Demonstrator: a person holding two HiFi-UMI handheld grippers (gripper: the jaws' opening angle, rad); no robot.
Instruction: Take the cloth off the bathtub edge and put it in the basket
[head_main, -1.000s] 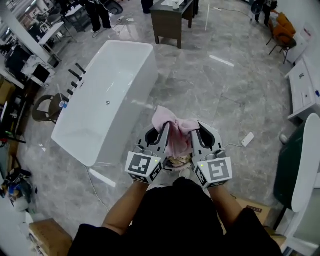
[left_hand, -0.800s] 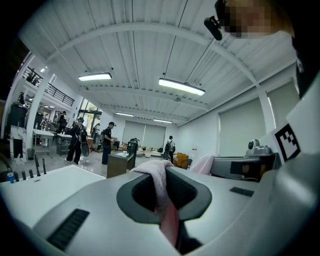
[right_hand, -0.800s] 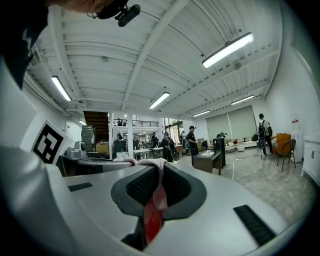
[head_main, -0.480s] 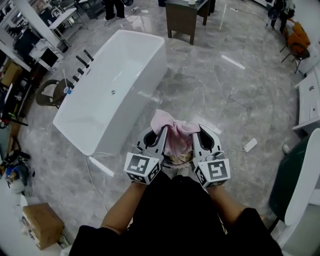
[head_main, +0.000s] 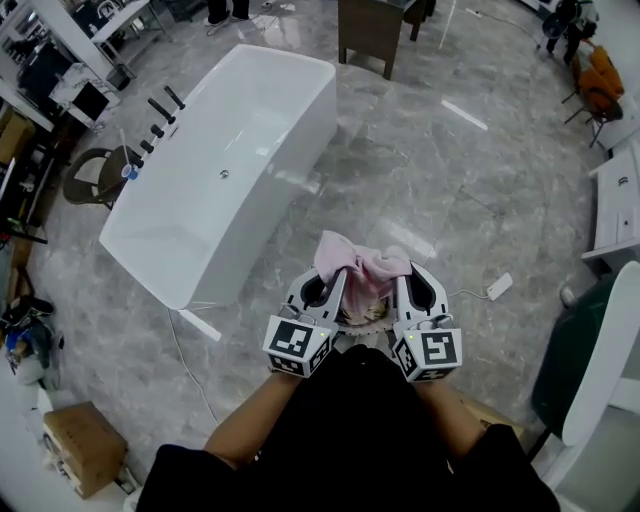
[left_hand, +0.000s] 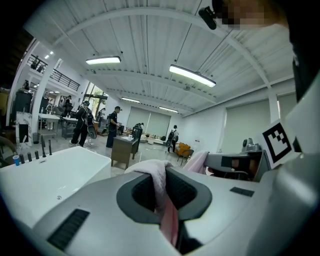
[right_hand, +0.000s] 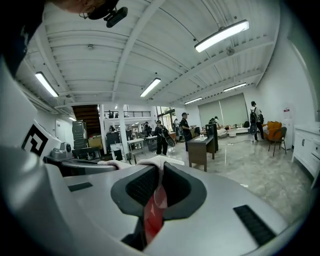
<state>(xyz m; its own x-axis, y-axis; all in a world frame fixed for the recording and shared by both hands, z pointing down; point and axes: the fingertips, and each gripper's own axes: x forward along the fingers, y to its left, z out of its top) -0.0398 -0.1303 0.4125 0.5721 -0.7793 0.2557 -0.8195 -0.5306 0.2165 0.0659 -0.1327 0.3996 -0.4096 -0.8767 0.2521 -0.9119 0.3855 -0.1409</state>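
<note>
**Both claws clamped on the pink cloth, clear of the tub**

Left gripper (left_hand: 165, 202): jaws almost together, with a fold of the pink cloth (head_main: 362, 268) pinched between the pads. In the left gripper view the fabric is seen running down through the jaw gap and bunching over the tips.

Right gripper (right_hand: 152, 200): jaws likewise nearly closed, clenched on another fold of the same cloth.

In the head view the two grippers are held side by side, close together, with the cloth bunched across both sets of tips. A tan woven rim, read as the basket (head_main: 358, 316), is seen just under the cloth between the grippers. Little of it is visible.

The white bathtub (head_main: 225, 170) is noted on the marble floor (head_main: 450, 190), to the upper left. Its near corner lies near the left gripper but apart from the cloth.
</note>
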